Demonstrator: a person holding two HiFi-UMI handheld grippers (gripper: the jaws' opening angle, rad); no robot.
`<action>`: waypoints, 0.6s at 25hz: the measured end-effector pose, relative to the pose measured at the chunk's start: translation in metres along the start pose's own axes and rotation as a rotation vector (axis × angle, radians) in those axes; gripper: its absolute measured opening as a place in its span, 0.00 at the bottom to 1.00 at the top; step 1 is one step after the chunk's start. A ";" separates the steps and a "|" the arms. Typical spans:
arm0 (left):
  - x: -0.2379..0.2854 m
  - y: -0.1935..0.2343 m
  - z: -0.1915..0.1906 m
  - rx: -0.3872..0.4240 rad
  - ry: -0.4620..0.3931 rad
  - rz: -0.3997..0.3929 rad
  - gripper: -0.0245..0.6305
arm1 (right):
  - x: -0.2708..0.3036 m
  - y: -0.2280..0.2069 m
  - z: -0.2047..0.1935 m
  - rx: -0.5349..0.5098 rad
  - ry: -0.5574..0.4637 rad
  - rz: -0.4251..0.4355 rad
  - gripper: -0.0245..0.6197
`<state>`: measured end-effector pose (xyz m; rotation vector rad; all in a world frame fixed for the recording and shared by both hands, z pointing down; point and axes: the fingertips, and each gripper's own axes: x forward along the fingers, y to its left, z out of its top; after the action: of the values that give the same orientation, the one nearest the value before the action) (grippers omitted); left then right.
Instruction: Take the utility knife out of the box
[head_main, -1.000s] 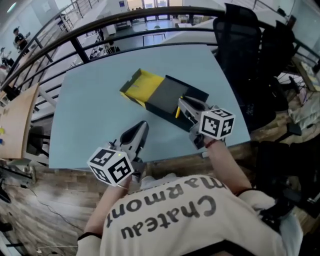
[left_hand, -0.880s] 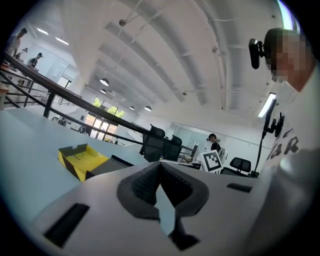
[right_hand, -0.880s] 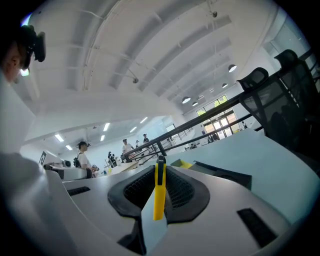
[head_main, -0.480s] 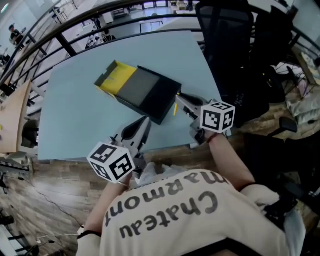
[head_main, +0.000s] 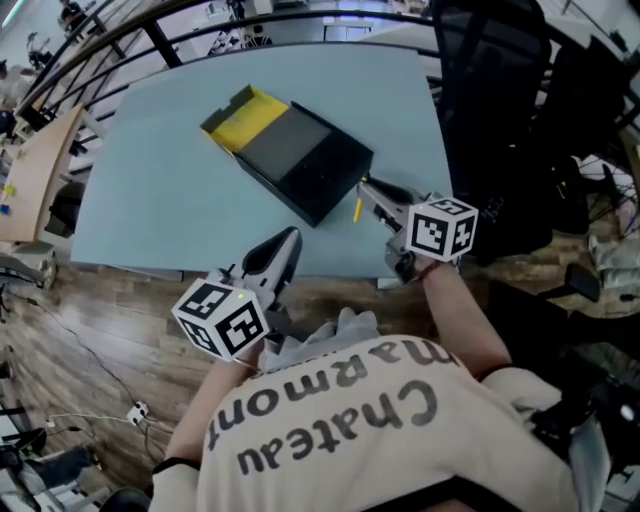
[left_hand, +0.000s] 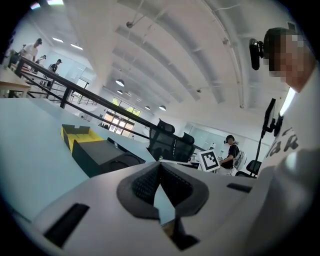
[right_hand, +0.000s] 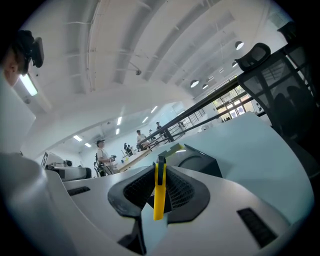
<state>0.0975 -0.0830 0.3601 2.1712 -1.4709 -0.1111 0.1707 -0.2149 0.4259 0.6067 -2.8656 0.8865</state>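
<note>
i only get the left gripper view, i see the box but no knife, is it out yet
observer: Yes. The right claw is shut on the yellow knife, pinching it edge-on between its pads.
operator: is it clear of the box
observer: The head view shows the knife outside the box, hanging beside its near right side over the table.
operator: and how far is my claw from the box
observer: The left claw is shut and empty. It sits over the near table edge, short of the box and not touching it.
</note>
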 end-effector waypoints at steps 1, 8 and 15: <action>0.000 0.000 -0.001 -0.004 -0.001 0.011 0.04 | 0.001 -0.001 -0.002 0.000 0.006 0.006 0.17; 0.000 0.002 -0.012 -0.019 -0.003 0.034 0.04 | 0.006 -0.002 -0.014 -0.008 0.041 0.036 0.17; 0.002 0.006 -0.010 -0.027 -0.008 0.045 0.04 | 0.006 -0.004 -0.021 -0.032 0.071 0.032 0.17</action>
<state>0.0972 -0.0828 0.3719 2.1174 -1.5131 -0.1225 0.1655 -0.2077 0.4467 0.5164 -2.8277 0.8477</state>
